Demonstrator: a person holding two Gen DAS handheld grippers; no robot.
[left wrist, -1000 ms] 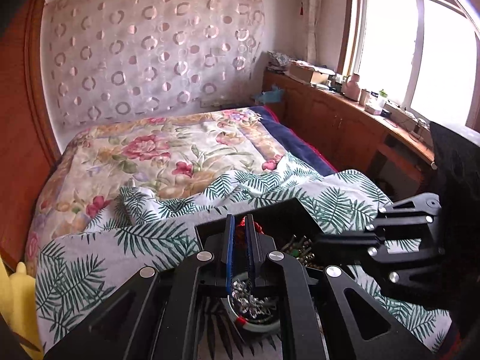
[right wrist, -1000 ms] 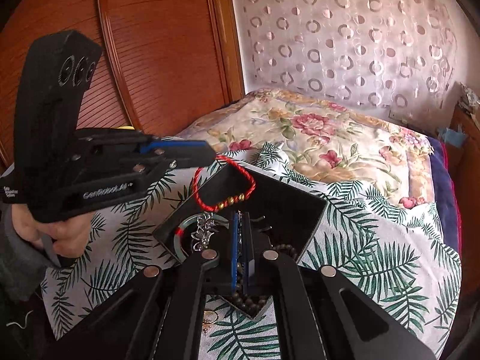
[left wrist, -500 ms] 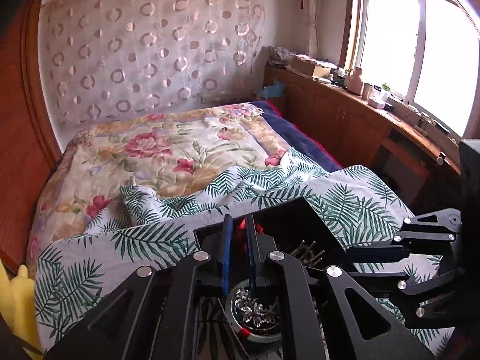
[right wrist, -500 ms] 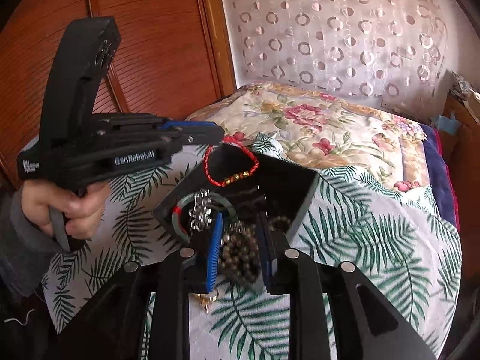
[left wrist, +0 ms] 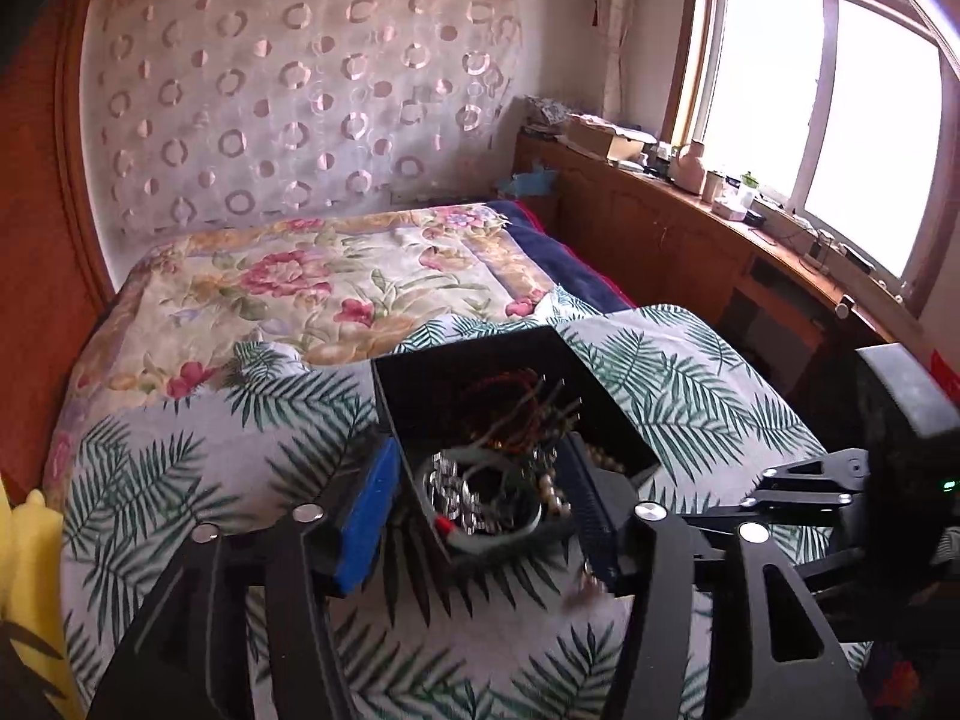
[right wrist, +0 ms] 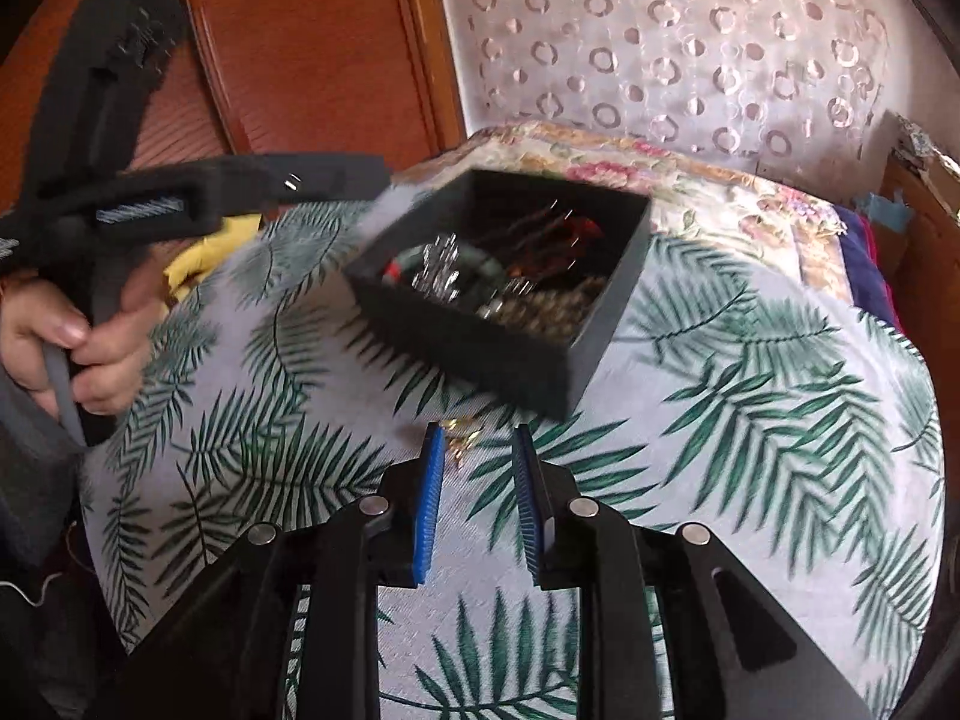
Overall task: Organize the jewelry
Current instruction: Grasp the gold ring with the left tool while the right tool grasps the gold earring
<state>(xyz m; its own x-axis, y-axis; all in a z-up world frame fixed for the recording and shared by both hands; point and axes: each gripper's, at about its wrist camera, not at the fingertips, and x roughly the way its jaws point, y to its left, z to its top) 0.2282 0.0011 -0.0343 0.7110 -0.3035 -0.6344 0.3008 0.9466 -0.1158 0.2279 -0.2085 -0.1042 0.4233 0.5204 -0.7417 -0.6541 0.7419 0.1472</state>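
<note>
A black box (left wrist: 420,396) (right wrist: 606,306) sits on the palm-leaf cloth and holds tangled jewelry: a green bangle (left wrist: 498,537) (right wrist: 486,264), a silver chain (left wrist: 453,489), brown beads (right wrist: 558,312) and a red cord bracelet (left wrist: 504,384). My left gripper (left wrist: 477,450) is opening wide, with the box's near corner between its fingers and neither pad touching it. In the right wrist view it is a blur (right wrist: 252,180) left of the box. My right gripper (right wrist: 478,429) hovers open over the cloth in front of the box. A small gold piece (right wrist: 459,438) lies at its tips.
A floral quilt (left wrist: 312,288) covers the bed beyond the cloth. A wooden headboard (right wrist: 312,42) stands to the left, and a wooden sill (left wrist: 708,222) with clutter runs under the window. A yellow object (left wrist: 30,552) is at the left edge. A hand (right wrist: 78,336) grips the left tool.
The left jaws went from shut on the red bracelet to wide apart, and the bracelet now lies in the box. The right gripper opened and drew back from the box to the cloth.
</note>
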